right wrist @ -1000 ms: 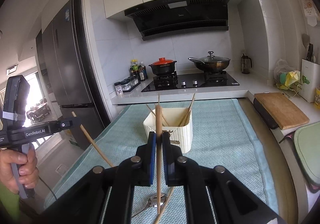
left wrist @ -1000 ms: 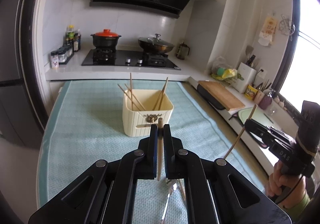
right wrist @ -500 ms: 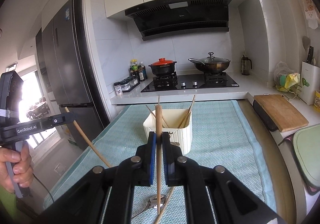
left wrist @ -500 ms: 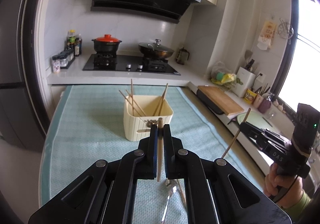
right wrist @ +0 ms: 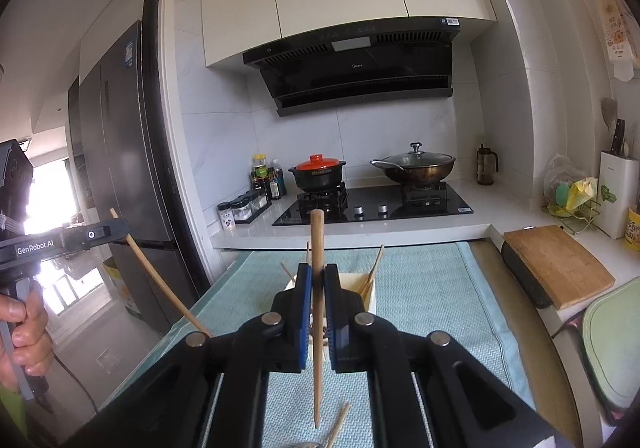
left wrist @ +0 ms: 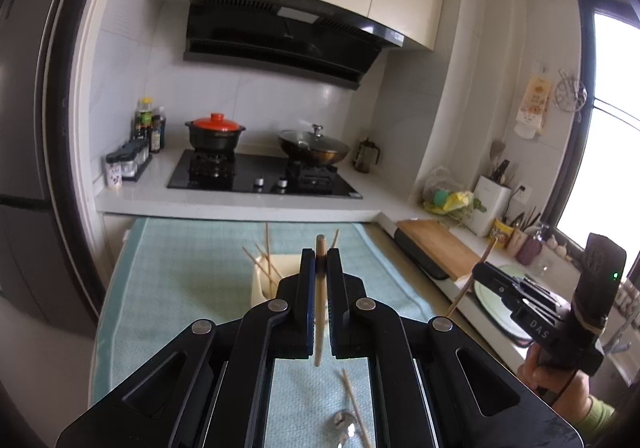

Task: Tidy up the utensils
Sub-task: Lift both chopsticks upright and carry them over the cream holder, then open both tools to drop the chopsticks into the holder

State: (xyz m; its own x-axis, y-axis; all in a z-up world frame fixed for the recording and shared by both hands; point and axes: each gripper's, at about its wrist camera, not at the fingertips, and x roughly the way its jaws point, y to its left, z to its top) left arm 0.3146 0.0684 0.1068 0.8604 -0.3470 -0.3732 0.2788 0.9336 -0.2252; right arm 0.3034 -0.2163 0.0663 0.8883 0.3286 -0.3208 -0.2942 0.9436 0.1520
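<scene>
Clamping one chopstick (left wrist: 320, 288) upright in each gripper (left wrist: 320, 276), we are aiming toward the holder (right wrist: 370, 294) at twelve o'clock for dropping in.

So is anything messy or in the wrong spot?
Yes. A loose chopstick and a spoon lie on the blue mat instead of standing in the cream box. Each pair of tongs holds one chopstick.

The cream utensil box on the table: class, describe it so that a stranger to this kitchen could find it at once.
Start at the black gas hob against the tiled wall, then come forward onto the table spread with a pale teal cloth. Near the cloth's middle stands a cream rectangular plastic box, open-topped, partly hidden behind the gripper. It alone has wooden chopsticks sticking up from it.
</scene>
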